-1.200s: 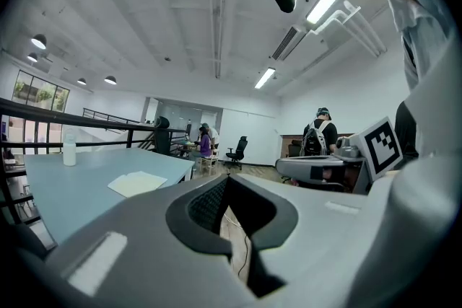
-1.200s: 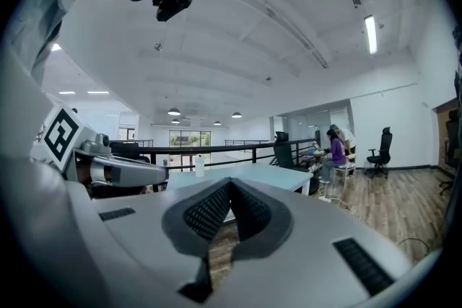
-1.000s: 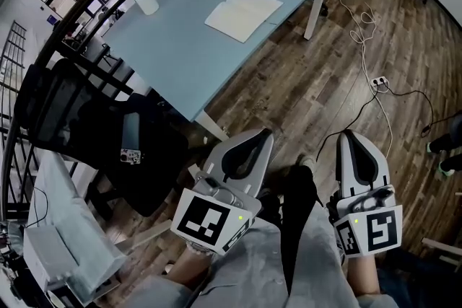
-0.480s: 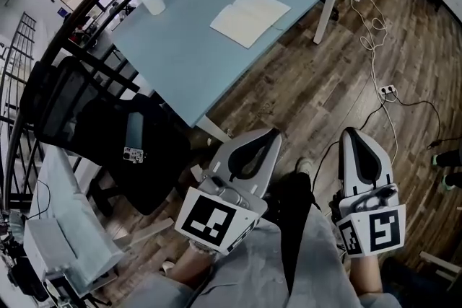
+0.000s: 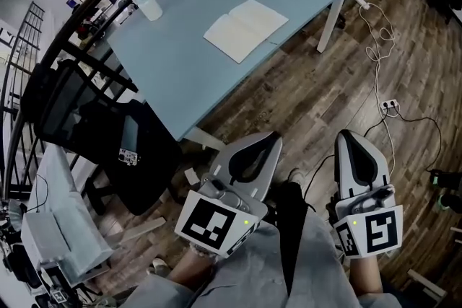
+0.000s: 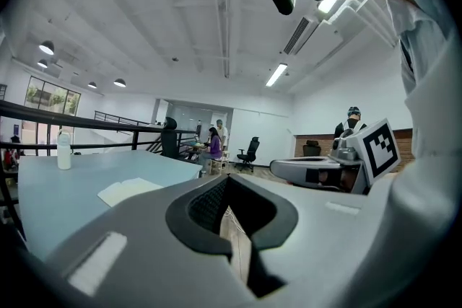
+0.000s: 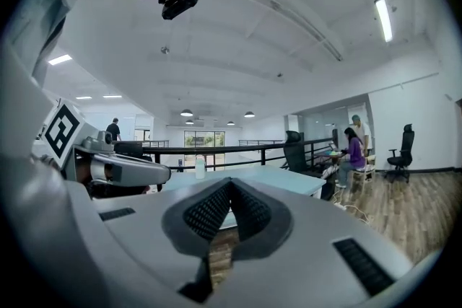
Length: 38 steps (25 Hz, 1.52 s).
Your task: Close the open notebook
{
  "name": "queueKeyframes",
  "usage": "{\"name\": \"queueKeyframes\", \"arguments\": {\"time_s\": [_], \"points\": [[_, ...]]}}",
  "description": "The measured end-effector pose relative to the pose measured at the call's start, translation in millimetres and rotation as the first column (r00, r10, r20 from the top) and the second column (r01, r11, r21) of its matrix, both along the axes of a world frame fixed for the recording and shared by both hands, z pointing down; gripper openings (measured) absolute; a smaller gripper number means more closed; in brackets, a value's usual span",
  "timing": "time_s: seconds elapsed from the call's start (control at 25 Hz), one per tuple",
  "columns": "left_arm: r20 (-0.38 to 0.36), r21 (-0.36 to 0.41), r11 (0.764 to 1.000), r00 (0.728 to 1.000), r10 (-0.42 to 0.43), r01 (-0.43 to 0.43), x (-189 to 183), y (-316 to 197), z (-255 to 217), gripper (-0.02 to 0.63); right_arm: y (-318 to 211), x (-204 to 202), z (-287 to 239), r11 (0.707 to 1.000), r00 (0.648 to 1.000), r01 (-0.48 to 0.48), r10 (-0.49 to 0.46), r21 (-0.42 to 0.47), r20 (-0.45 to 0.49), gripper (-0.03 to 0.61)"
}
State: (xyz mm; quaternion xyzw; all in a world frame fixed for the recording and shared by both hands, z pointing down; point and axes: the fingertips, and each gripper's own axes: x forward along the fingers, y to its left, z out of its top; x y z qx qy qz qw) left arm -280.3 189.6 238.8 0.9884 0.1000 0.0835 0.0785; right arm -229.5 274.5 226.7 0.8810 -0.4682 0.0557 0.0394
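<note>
Fingers on both grippers are pressed together, nothing pinched. Left gripper and right gripper sit low over the person's lap, side by side but not touching, both pointing toward the table. Open notebook lies flat on the light-blue top, pages up, close to the edge facing the grippers and nearer the corner with the white leg; well apart from both tips. Bare wood floor runs between grippers and table edge. Right side of that floor: white cable running to 1 power strip. Left side: 1 black office chair at the table's near corner, flat dark device on its seat. Only container: 1 translucent bottle, upright at the table's far side by the black railing, well apart from the notebook; contents can't tell. Count: 2 grippers, 1 notebook, 1 bottle, 1 chair.
</note>
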Motion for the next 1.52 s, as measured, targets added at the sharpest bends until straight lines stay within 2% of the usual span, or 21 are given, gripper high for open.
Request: {"name": "queueKeyframes", "arguments": {"time_s": [0.44, 0.6, 0.76, 0.96, 1.52], "points": [[0.000, 0.000, 0.997, 0.997, -0.072, 0.072, 80, 21, -6, 0.003, 13, 81, 0, 0.996, 0.996, 0.087, -0.087, 0.004, 0.002, -0.003], [-0.024, 0.022, 0.994, 0.994, -0.106, 0.106, 103, 20, -8, 0.003, 12, 106, 0, 0.992, 0.992, 0.123, -0.123, 0.007, -0.002, -0.003], [-0.015, 0.022, 0.991, 0.991, -0.133, 0.133, 123, 24, -10, 0.003, 16, 126, -1, 0.989, 0.989, 0.146, -0.146, 0.016, 0.002, -0.003], [-0.020, 0.041, 0.988, 0.989, -0.148, 0.148, 137, 31, -10, 0.003, 23, 141, 4, 0.987, 0.987, 0.161, -0.161, 0.024, 0.011, -0.003], [-0.009, 0.033, 0.986, 0.987, -0.162, 0.162, 164, 30, -6, 0.003, 18, 167, 8, 0.983, 0.983, 0.182, -0.182, 0.032, 0.005, -0.003]]}}
